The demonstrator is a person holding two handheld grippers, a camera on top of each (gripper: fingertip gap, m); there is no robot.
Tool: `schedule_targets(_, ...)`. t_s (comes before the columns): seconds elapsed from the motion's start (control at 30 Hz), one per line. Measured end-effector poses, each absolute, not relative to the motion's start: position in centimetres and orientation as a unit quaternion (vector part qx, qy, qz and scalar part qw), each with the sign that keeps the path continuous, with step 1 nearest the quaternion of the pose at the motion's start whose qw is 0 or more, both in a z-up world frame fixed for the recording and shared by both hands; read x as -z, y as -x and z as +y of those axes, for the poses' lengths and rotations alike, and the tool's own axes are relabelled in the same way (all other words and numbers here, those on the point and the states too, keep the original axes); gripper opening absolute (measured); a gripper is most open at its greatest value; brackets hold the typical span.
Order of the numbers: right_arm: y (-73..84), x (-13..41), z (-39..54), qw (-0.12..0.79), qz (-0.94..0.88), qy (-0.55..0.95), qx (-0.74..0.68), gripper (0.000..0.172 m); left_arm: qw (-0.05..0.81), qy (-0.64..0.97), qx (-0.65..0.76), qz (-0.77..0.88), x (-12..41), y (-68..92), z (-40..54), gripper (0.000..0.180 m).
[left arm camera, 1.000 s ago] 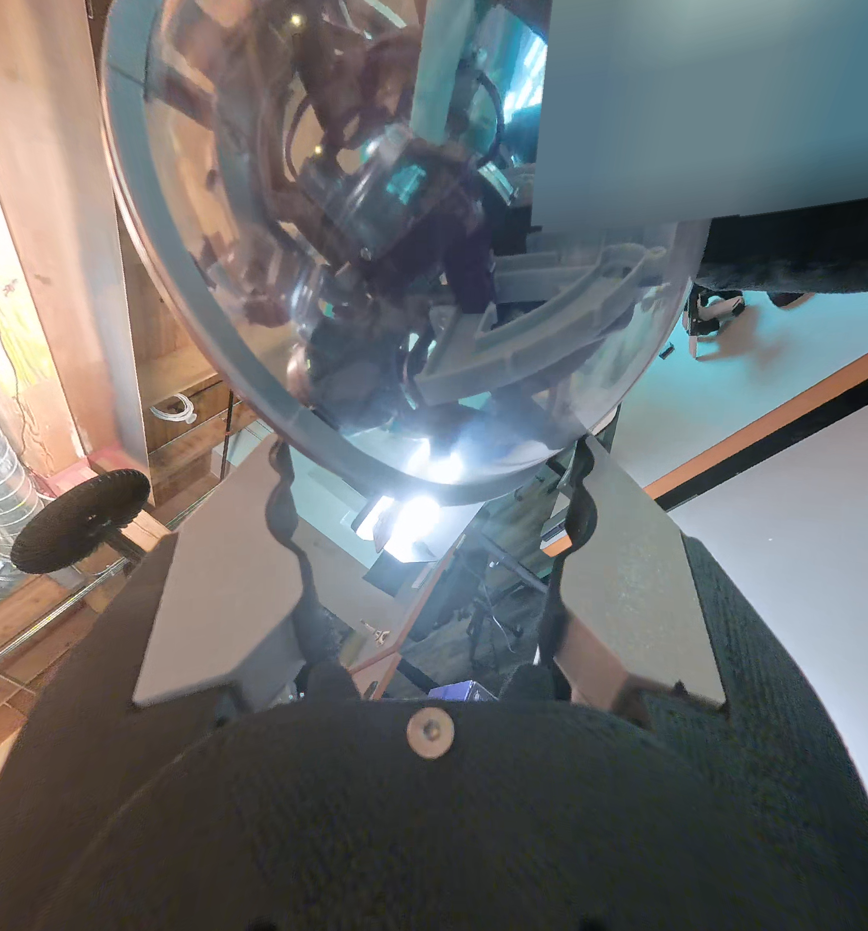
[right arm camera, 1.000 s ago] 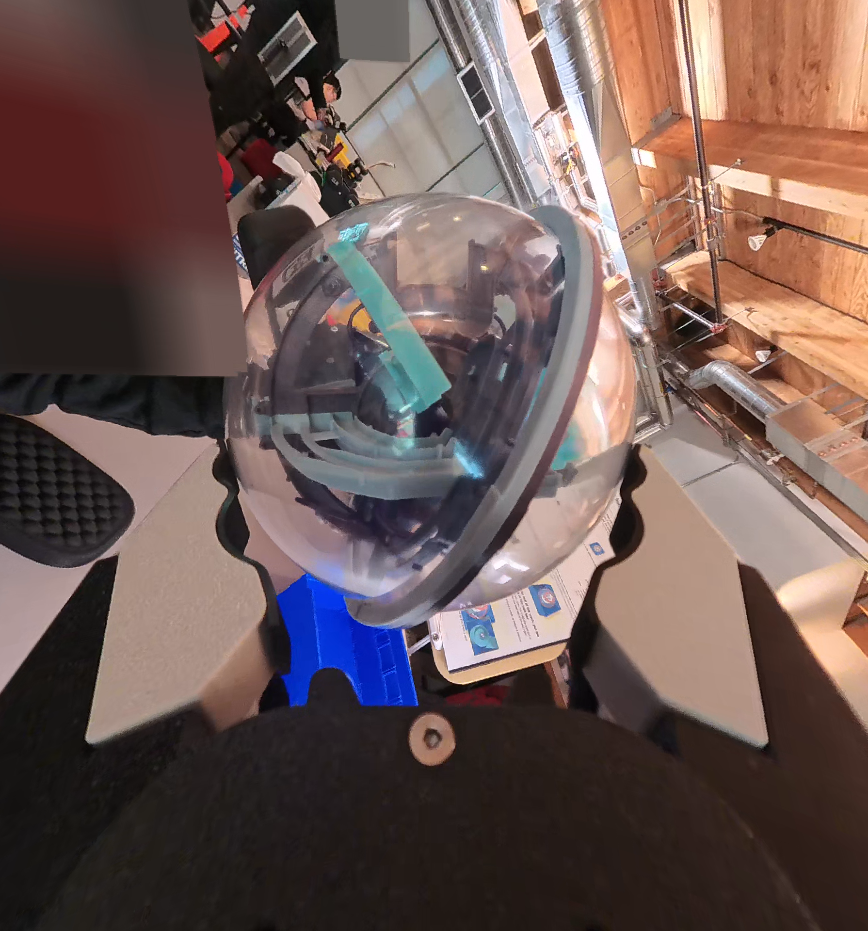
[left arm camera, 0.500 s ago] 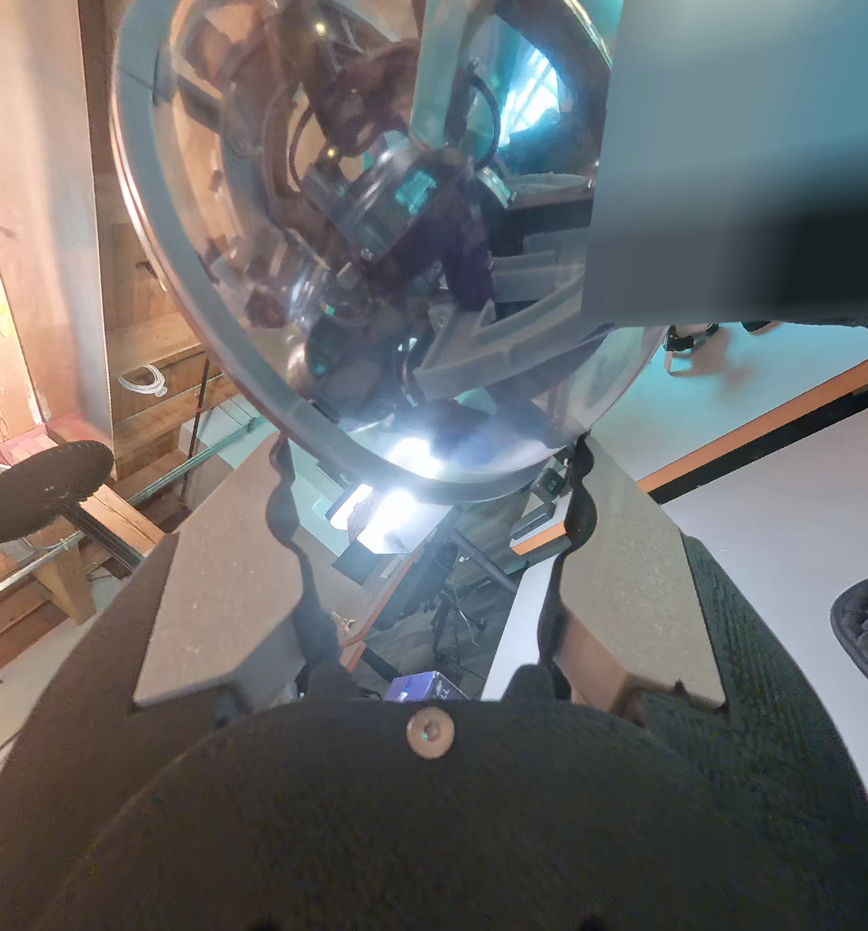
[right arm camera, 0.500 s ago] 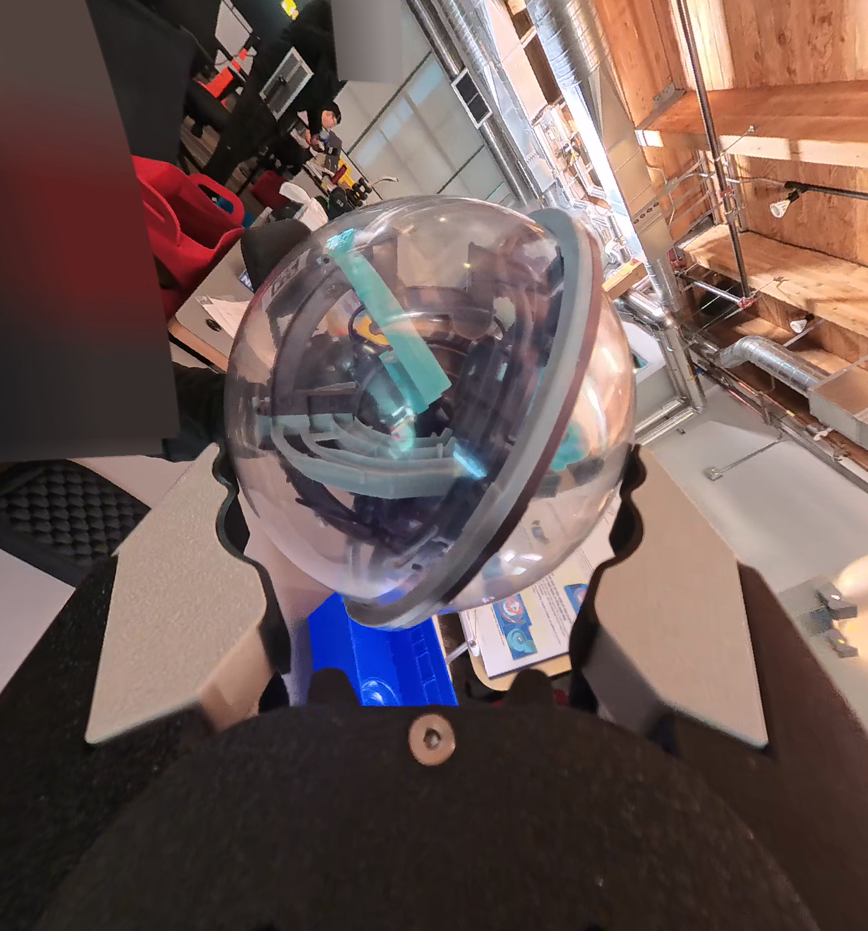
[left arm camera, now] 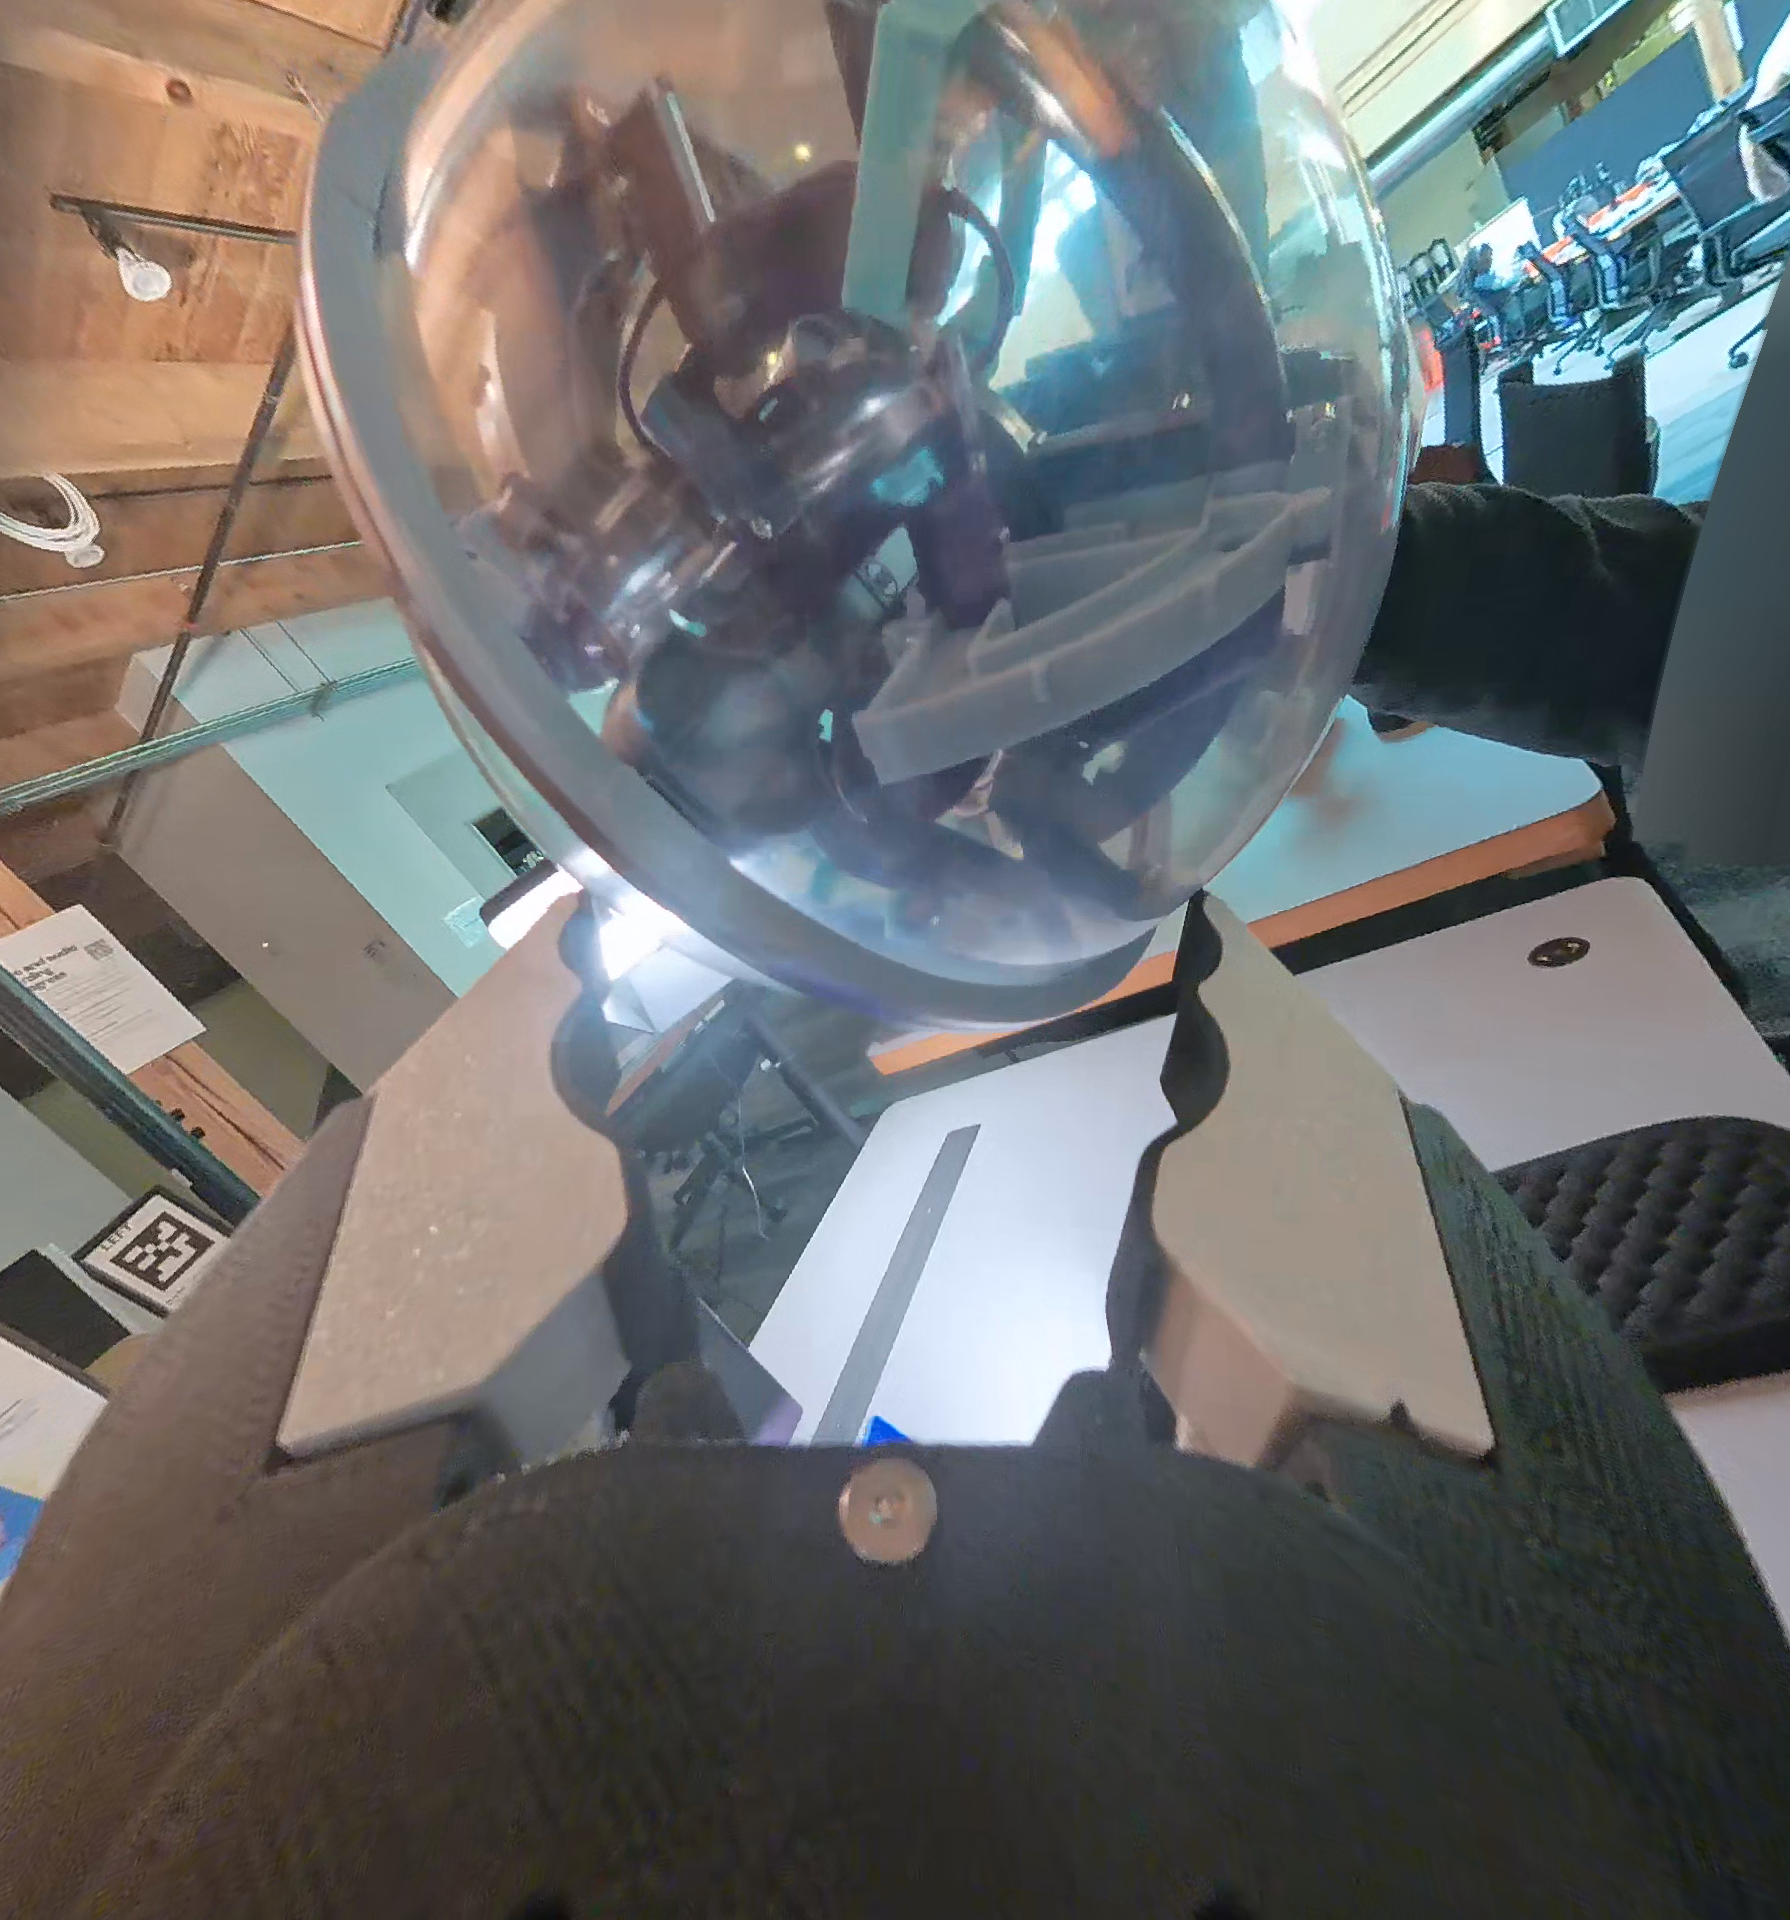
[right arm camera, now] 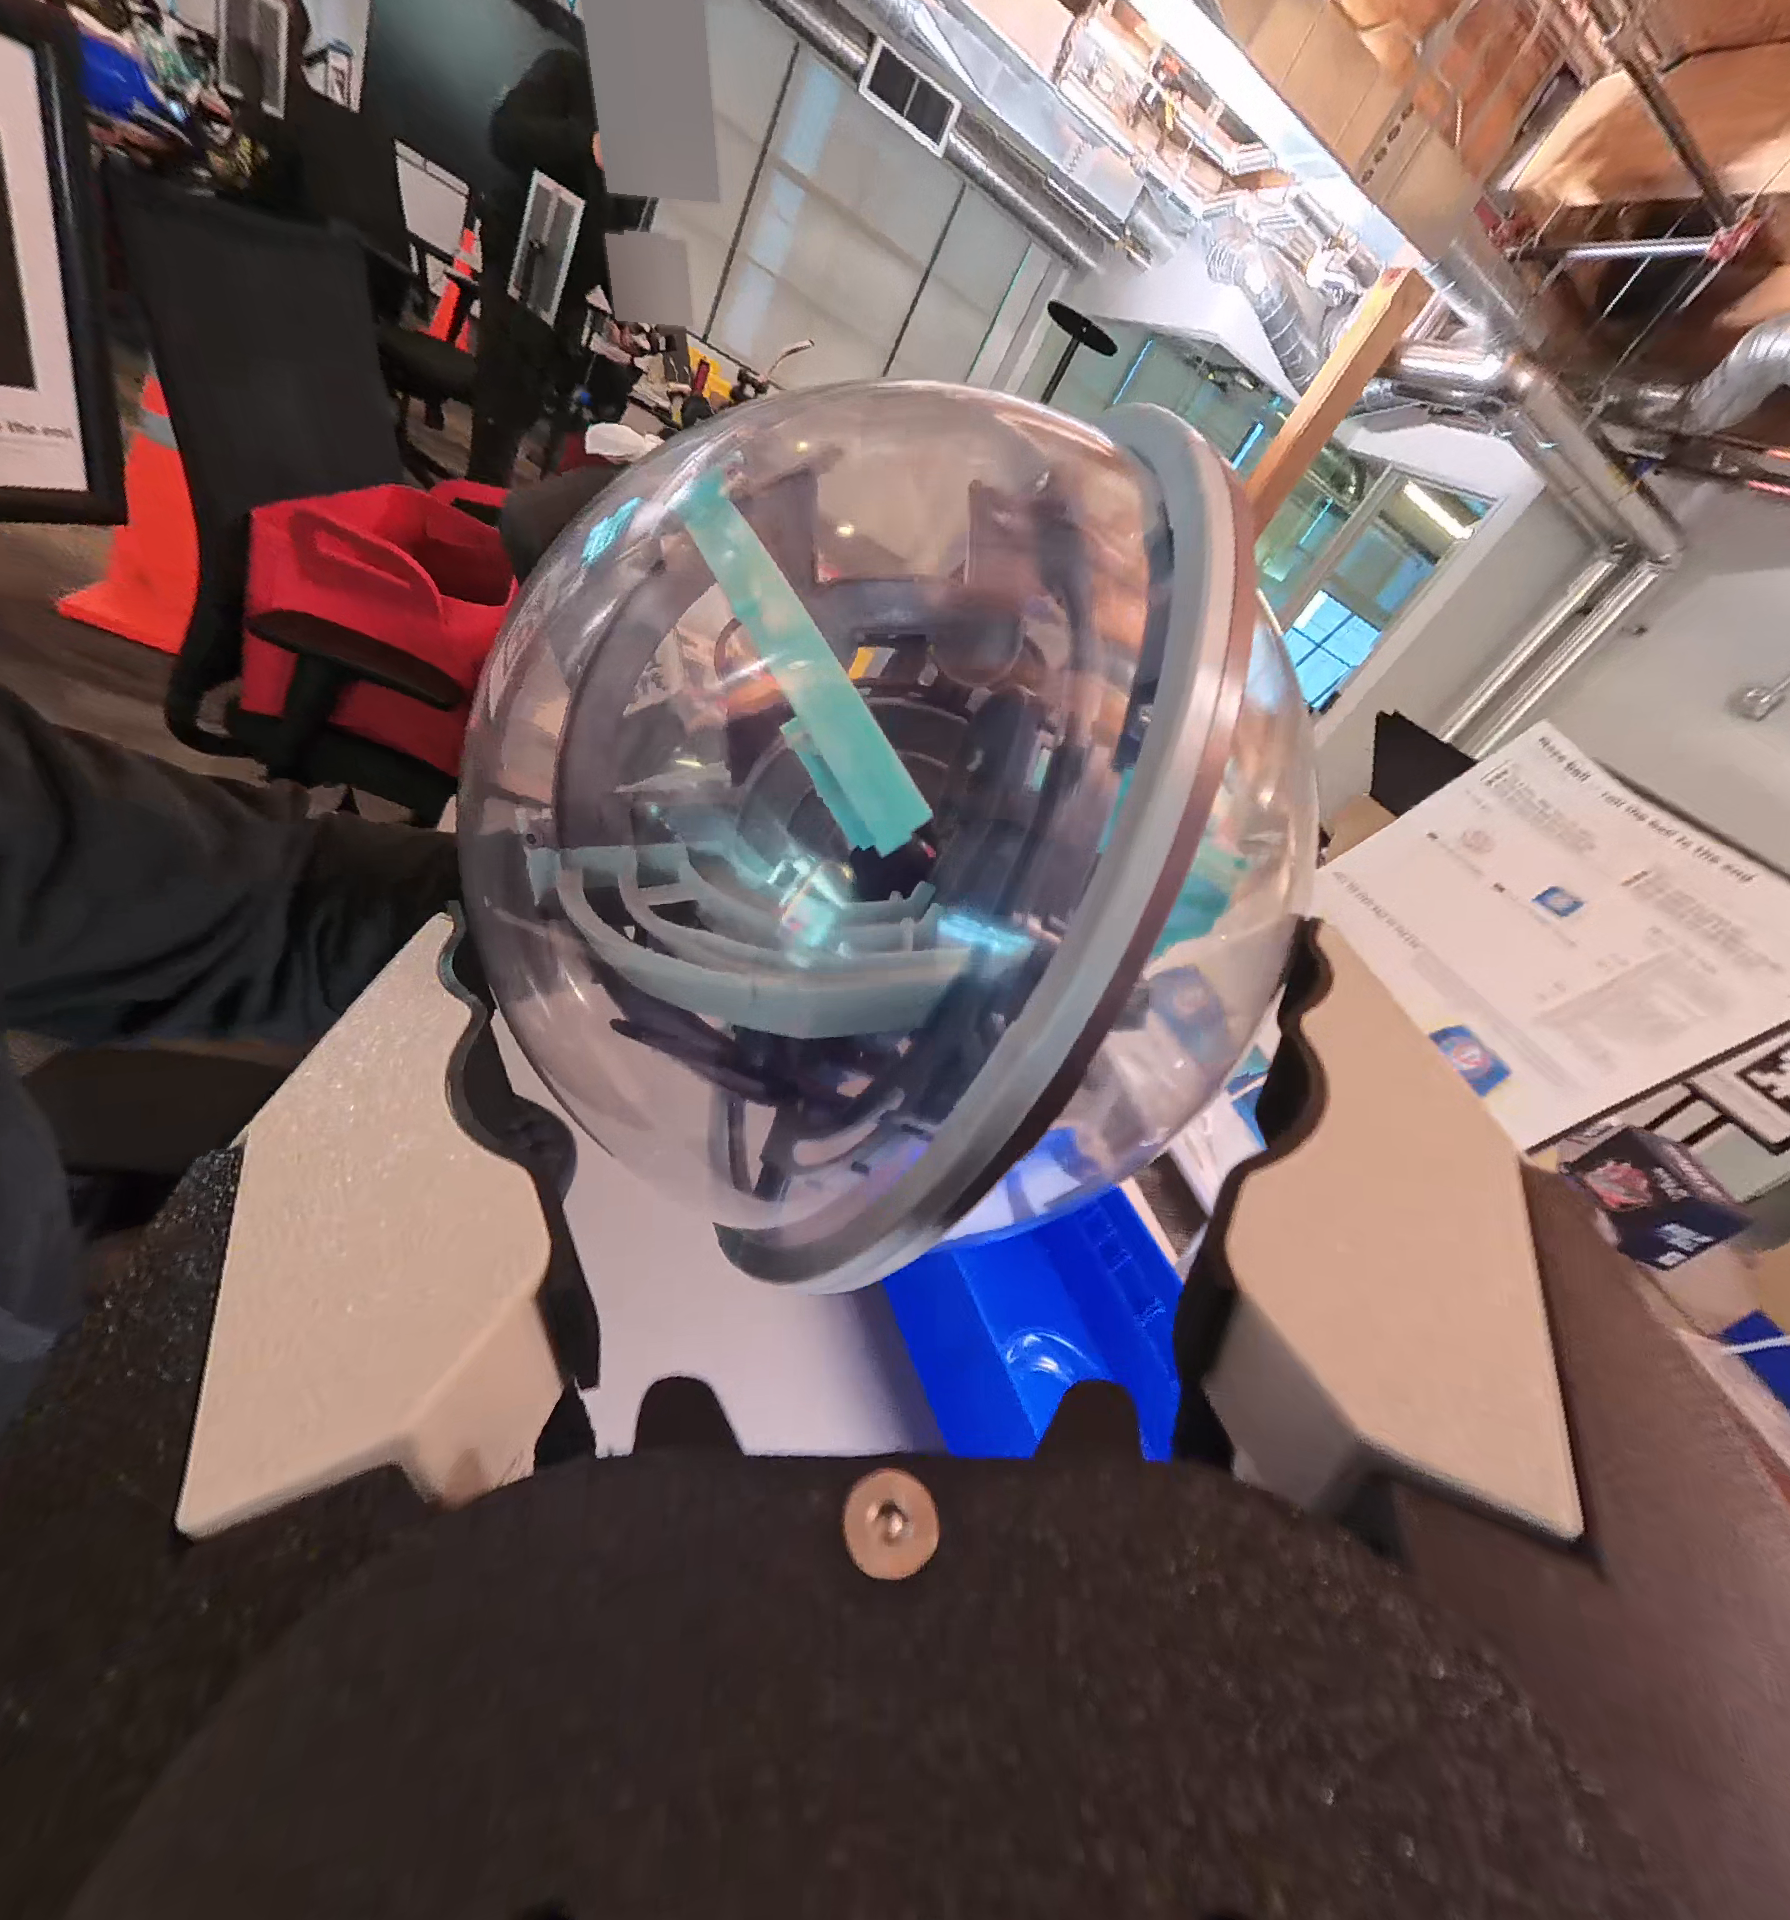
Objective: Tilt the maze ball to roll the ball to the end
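While both grips look the same as a second ago, everything behind them swings: the beams and ducting that filled both wrist views give way to the white table [left arm camera: 1026, 1195] and the room beyond, so the whole hold is tipping down toward level. The maze ball [right arm camera: 870, 810] keeps its place between the fingers, and its grey rim [right arm camera: 1171, 790] runs on the same slant as before. By my reading the tilt is therefore a true turn of the sphere and not a slip in the hold, which is what the task needs. The right gripper [right arm camera: 880, 945] is clamped wide across the sphere, one pad on each flank. The left gripper [left arm camera: 886, 914] is closed on the lower curve, its fingertips [left arm camera: 1197, 935] touching the shell and rim. The sphere hangs in the air above the table, clear of it. I cannot pick out the small ball among the grey tracks and the teal strip [right arm camera: 808, 675]; glare on the dome hides much. Around it lie a black mat [left arm camera: 1701, 1226], a blue bin [right arm camera: 1036, 1340] just below the sphere, a printed sheet [right arm camera: 1618, 894], and a dark sleeve [right arm camera: 143, 862] at the side. Nothing blocks further turning, though the bin sits near if the sphere drops lower.
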State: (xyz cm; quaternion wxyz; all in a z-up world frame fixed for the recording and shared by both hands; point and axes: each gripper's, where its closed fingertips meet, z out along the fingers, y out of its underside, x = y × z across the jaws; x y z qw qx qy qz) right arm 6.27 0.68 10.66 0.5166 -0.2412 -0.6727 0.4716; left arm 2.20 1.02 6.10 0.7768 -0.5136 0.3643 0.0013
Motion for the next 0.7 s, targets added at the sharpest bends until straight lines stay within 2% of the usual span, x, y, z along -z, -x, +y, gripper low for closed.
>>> schedule_targets(0.3,-5.3,-7.5,2.7,0.464,-0.646,0.321,-0.514,0.146,0.737,0.586,0.070,0.329,-2.4,-1.8,2.2,0.107)
schedule_targets(0.7,-4.4,2.5,5.7,0.263,-0.555,0.473,-0.631,0.145,0.659,0.687,0.193,0.237,6.0,-1.4,2.5,0.104)
